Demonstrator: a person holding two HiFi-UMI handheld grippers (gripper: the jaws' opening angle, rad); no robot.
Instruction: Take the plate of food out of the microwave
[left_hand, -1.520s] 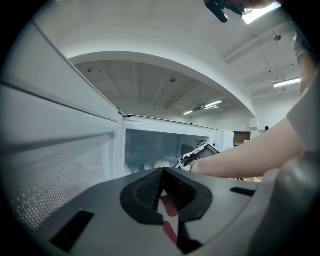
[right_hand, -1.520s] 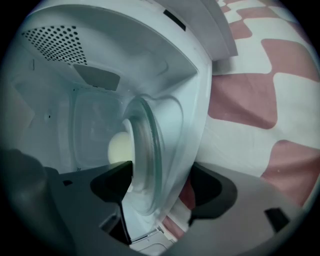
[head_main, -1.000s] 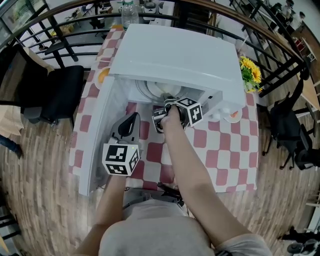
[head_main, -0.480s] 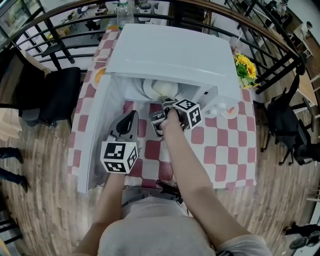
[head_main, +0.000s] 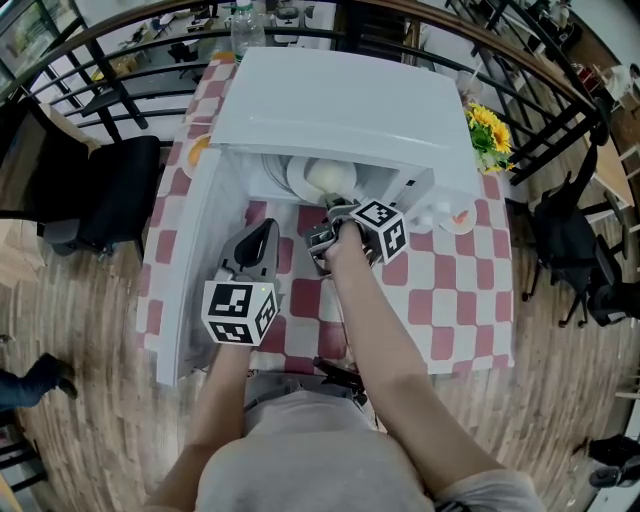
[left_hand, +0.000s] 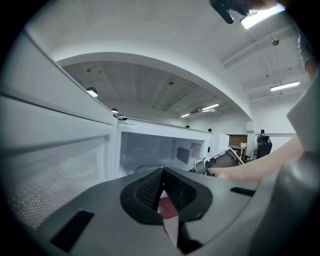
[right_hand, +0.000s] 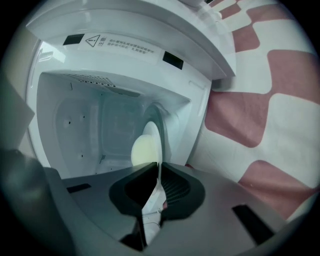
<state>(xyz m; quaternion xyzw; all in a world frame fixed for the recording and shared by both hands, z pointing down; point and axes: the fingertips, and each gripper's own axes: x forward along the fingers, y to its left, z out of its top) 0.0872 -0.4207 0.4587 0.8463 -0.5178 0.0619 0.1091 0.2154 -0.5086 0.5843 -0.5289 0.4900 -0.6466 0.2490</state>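
Checkered tablecloth (head_main: 440, 290), open microwave (head_main: 340, 110): plate (head_main: 298, 178) rim between jaws of right tool (right_hand: 158, 172)

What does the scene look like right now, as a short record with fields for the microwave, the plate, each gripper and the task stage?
microwave: white microwave on a red-and-white checked tablecloth, door swung open
plate: white plate with pale food, inside the cavity near its front
right gripper: right gripper, jaws have just been closing, pinching the plate's rim
left gripper: left gripper, jaws together, empty, beside the open door
task stage: plate gripped, not yet out
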